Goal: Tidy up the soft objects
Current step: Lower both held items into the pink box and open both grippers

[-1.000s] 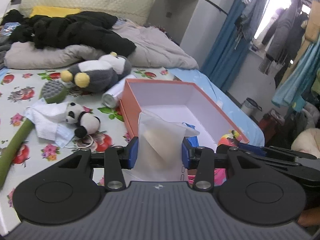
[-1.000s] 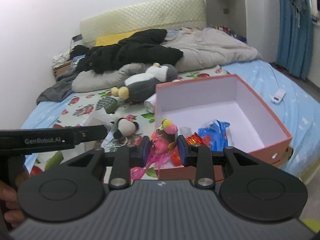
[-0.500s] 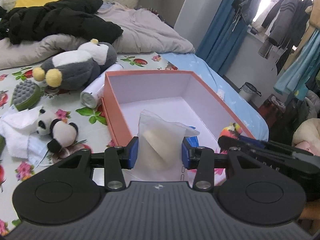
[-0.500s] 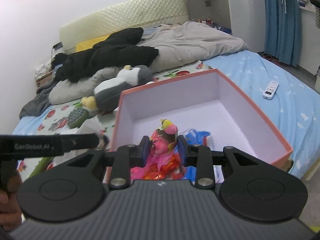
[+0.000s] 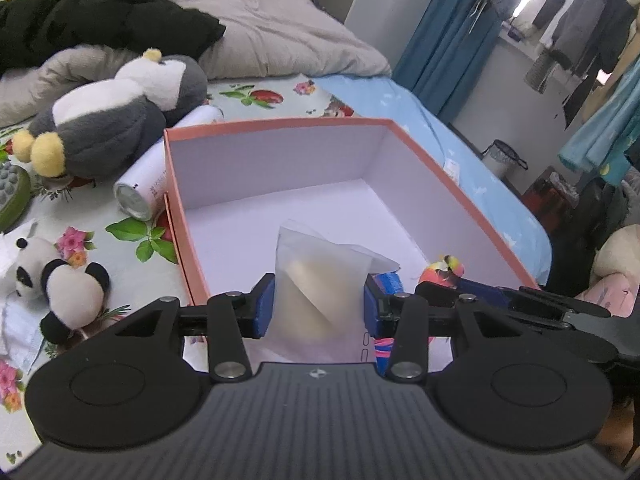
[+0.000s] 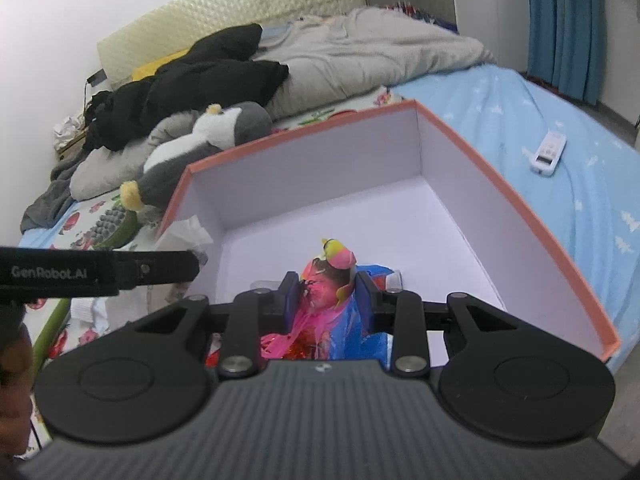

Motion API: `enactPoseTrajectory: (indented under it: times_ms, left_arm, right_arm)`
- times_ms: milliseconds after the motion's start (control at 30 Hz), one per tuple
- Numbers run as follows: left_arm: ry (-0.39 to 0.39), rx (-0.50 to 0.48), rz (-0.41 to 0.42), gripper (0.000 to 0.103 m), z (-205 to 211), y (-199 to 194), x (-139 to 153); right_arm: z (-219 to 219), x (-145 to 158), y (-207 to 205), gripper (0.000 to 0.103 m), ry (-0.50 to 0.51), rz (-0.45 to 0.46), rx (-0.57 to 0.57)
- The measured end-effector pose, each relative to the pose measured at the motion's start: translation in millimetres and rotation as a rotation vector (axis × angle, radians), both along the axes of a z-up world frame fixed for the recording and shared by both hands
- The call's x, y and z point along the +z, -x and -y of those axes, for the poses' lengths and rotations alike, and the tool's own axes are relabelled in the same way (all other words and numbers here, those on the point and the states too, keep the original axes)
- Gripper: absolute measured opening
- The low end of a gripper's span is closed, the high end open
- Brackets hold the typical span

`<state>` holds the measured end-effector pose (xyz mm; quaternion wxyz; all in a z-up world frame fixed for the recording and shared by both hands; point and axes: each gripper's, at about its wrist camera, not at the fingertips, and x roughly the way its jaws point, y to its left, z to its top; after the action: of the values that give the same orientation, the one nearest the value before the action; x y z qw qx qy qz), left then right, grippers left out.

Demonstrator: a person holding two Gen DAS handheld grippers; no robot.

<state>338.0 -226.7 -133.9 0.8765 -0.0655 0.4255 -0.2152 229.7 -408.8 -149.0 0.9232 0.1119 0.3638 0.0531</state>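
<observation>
An open orange box (image 5: 416,148) with a white inside lies on the bed. My left gripper (image 5: 318,306) is shut on a translucent white pouch (image 5: 320,280) and holds it over the box's near edge. My right gripper (image 6: 326,294) is shut on a pink, yellow and blue crinkly toy (image 6: 330,276), also over the box (image 6: 500,188). In the left wrist view the right gripper's black fingers (image 5: 500,294) and that toy (image 5: 444,270) show at the right. The left gripper's black side (image 6: 100,272) crosses the right wrist view.
A grey and white penguin plush (image 5: 112,116), a small panda plush (image 5: 64,284), a white can (image 5: 144,188) and a green brush (image 5: 10,196) lie left of the box. A black jacket (image 6: 192,84) and grey duvet (image 6: 360,48) lie behind. A white remote (image 6: 548,152) rests on the blue sheet.
Both grippers have moved forward and down over the box with their loads; the box looks closer and larger in both views. Neither grip has changed.
</observation>
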Motion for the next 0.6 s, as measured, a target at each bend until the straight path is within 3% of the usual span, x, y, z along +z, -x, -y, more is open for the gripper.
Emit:
enactPoseTrajectory:
  times_ms: [133,167,267,300,600]
  left_arm:
    - [-0.023,-0.008,-0.017,0.055,8.6,-13.9,-14.1]
    - [-0.039,-0.011,-0.021,0.058,11.3,-16.6,-17.4]
    - [-0.049,-0.024,-0.027,0.064,13.1,-19.6,-22.9]
    - [-0.042,-0.025,-0.024,0.065,12.5,-19.6,-23.2]
    - [-0.029,-0.020,0.026,0.065,3.9,-3.6,-4.9]
  right_arm:
    - [7.2,-14.9,-12.8,0.035,-0.007,-0.033,-0.006]
    - [8.3,-17.5,-16.0,0.039,-0.010,-0.040,-0.006]
    - [11.0,-25.6,-22.9,0.062,-0.022,-0.066,-0.011]
    - [10.7,-27.5,-24.6,0.064,-0.017,-0.072,-0.015]
    - [10.3,-17.6,-16.5,0.064,-0.022,-0.040,-0.035]
